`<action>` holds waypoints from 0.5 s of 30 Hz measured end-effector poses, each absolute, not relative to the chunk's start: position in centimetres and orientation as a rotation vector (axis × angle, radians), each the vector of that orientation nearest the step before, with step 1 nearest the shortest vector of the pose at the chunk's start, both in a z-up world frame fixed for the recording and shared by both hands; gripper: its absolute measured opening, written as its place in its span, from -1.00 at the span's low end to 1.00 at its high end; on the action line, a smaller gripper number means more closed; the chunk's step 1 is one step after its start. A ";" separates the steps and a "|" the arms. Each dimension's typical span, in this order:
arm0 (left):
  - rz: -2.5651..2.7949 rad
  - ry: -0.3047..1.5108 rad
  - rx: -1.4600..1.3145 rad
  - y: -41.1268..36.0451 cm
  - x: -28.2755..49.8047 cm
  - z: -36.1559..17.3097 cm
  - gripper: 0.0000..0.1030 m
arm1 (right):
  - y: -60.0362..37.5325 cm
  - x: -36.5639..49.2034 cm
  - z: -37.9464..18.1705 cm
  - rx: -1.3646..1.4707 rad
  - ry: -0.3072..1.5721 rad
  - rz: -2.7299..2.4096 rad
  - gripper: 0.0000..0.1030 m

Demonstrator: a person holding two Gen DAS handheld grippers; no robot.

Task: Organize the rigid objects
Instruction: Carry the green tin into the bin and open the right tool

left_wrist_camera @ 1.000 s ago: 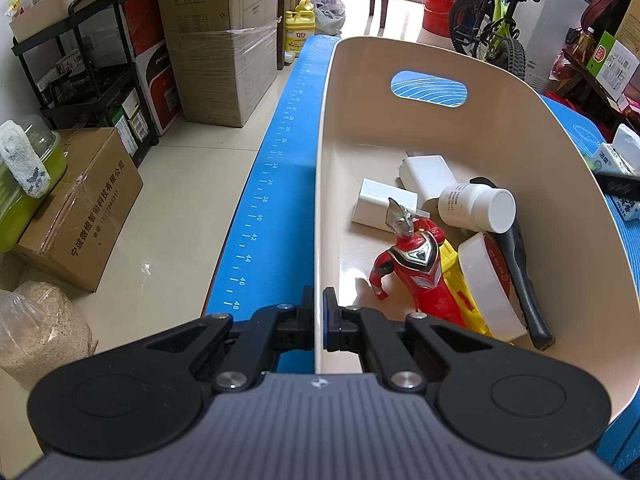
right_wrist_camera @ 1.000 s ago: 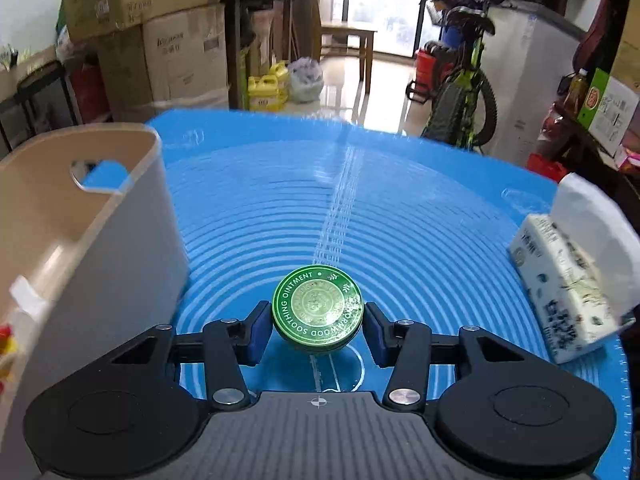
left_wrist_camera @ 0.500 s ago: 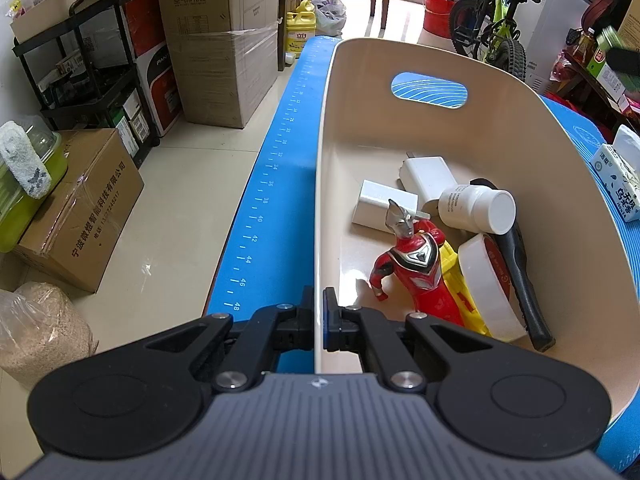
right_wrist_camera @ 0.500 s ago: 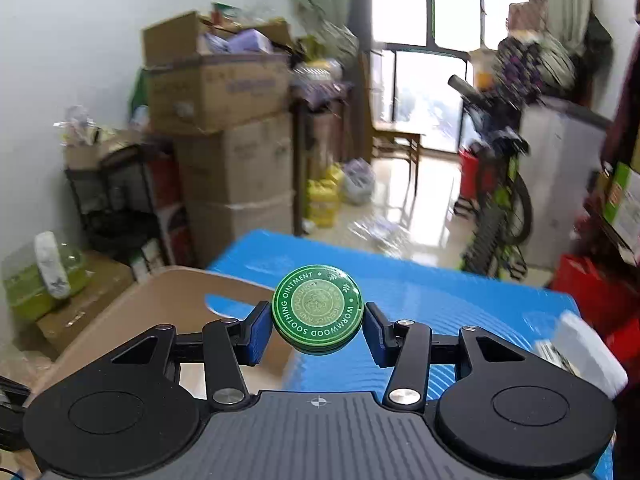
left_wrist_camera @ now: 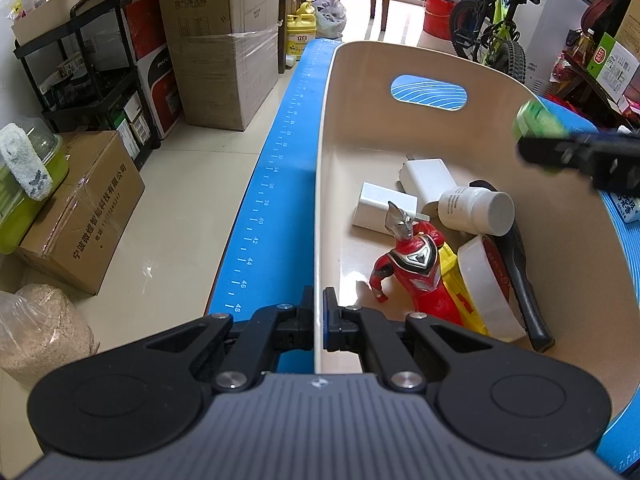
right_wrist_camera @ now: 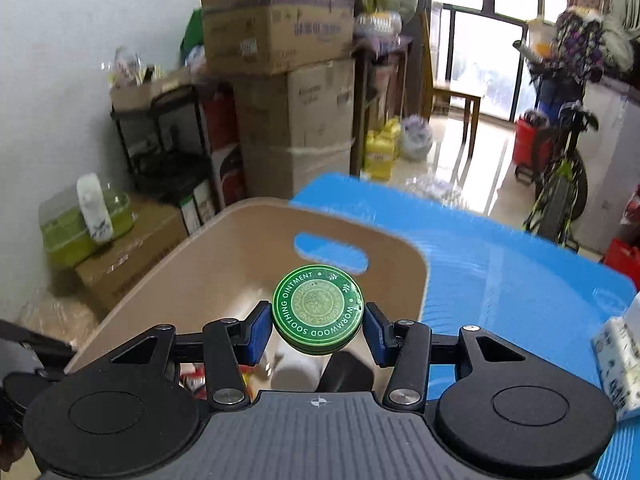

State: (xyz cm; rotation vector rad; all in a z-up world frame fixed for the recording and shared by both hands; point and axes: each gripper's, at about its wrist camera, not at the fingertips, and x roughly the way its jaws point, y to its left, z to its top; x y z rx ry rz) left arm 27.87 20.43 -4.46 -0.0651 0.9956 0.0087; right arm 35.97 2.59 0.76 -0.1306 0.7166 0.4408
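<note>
1. The right gripper (right_wrist_camera: 318, 320) has its jaws closed on a round green ointment tin (right_wrist_camera: 318, 310), one blue pad pressed to each side of its rim; the printed lid faces the camera and the tin hangs in the air, clear of the table.
2. The left gripper (left_wrist_camera: 319, 320) has its jaws pinched shut on the near wall of the beige bin (left_wrist_camera: 320, 184), one finger inside and one outside, steadying it.
3. In the right wrist view the tin sits above the bin's open mouth, with the handle cut-out just beyond it. From the left wrist view it shows blurred over the bin's far right edge.
4. In the bin lie a red toy figure (left_wrist_camera: 416, 268), two white adapters (left_wrist_camera: 384, 208), a white bottle (left_wrist_camera: 476, 212), a roll of tape (left_wrist_camera: 486, 284) and a black-handled tool (left_wrist_camera: 524, 292).
5. The bin rests on a blue mat (left_wrist_camera: 272, 200) on the table; a tissue pack (right_wrist_camera: 616, 360) lies well to the right.
6. Step in hand, as I judge it: carrying the tin to the bin. The next move calls for bringing it fully inside the walls, lowering towards a bare patch of floor, then parting the jaws, so the tin doesn't strike the bottle or figure.
</note>
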 end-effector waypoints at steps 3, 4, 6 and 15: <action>0.008 0.995 -0.064 20.4 27.8 -4.4 -0.92 | 3.4 36.0 -0.6 -0.153 0.765 0.442 0.05; 0.008 0.995 -0.065 20.4 27.8 -4.4 -0.92 | 3.7 36.0 -1.0 -0.168 0.775 0.444 0.05; 0.008 0.994 -0.068 20.4 27.7 -4.4 -0.92 | 4.2 35.9 -1.6 -0.214 0.794 0.451 0.05; 0.017 0.995 -0.063 20.2 27.7 -4.5 -0.92 | 5.0 36.4 -2.8 -0.257 0.896 0.463 0.16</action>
